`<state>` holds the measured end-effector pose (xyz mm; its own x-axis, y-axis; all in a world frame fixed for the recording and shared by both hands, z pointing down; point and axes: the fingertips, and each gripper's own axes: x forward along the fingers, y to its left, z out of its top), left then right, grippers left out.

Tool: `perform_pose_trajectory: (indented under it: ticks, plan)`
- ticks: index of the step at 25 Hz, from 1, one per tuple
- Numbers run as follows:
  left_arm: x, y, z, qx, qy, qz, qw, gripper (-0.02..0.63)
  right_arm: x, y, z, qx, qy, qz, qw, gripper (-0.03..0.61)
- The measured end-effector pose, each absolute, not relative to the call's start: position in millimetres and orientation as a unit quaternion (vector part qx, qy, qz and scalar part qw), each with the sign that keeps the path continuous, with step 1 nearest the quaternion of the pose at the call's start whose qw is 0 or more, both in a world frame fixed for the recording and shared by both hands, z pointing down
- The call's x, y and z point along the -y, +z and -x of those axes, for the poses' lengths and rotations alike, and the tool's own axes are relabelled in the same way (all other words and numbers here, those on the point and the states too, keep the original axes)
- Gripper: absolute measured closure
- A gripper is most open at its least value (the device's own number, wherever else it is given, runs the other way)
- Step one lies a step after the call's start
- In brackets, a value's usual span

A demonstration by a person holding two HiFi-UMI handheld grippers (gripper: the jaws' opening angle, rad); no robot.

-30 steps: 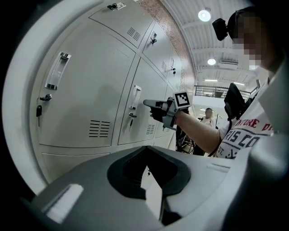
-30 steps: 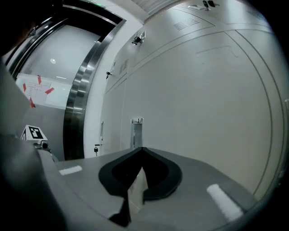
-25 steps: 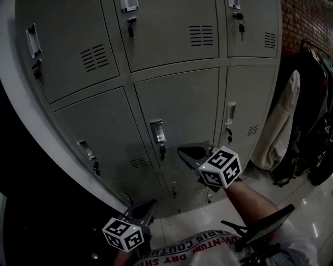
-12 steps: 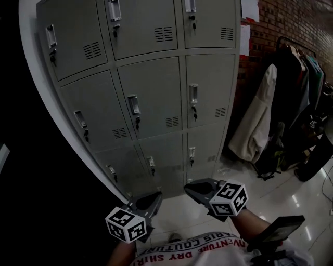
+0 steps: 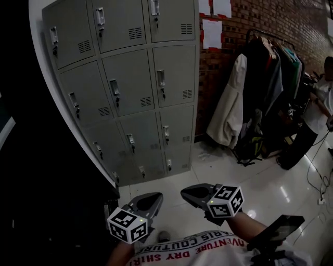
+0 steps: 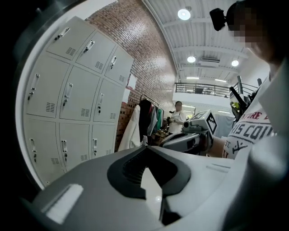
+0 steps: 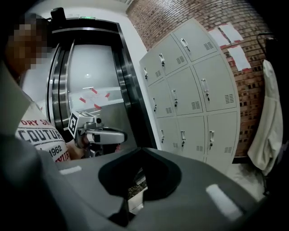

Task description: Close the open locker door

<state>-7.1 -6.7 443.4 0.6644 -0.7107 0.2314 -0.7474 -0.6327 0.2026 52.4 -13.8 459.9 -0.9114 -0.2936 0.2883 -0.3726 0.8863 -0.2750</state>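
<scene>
Left gripper (image 6: 145,148): the jaws are meeting at the tips, with only the hollow between the pads showing, and they are gripping nothing. Right gripper (image 7: 140,151): same, tips together and carrying nothing. The person is holding both low against the printed shirt (image 5: 200,249), noses pointing out over the tiled floor (image 5: 250,176), well apart from the locker bank (image 5: 130,88).

Task status, as a judgement: every door in the bank is lying flush with its frame, handles and keys lining up in rows, and no door is standing ajar in any view. Closing is therefore looking complete, unless an open door is sitting outside the pictures. Nothing is touching the lockers. What is left is probably only a check that the latch has caught, which these pictures are not showing.

View differences:
- The head view is giving the whole layout: lockers to the left, brick wall (image 5: 234,31) with papers (image 5: 212,26), and the clothes rack (image 5: 260,104) beside the bank.
- The left gripper view is adding a second person (image 6: 178,115) standing beyond the rack, ceiling lights (image 6: 184,14), and the right gripper from the side.
- The right gripper view is showing a steel sliding door (image 7: 90,67) left of the lockers, dark in the head view.
</scene>
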Motion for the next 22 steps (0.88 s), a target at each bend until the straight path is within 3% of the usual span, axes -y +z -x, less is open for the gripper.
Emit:
perform_pose_trajectory:
  ticks: [22]
  plan:
    - [-62, 428, -9, 0.416, 0.065, -0.898, 0.124, 0.609, -55, 446, -62, 0.972, 0.139, -0.154, 0.109, 0.583]
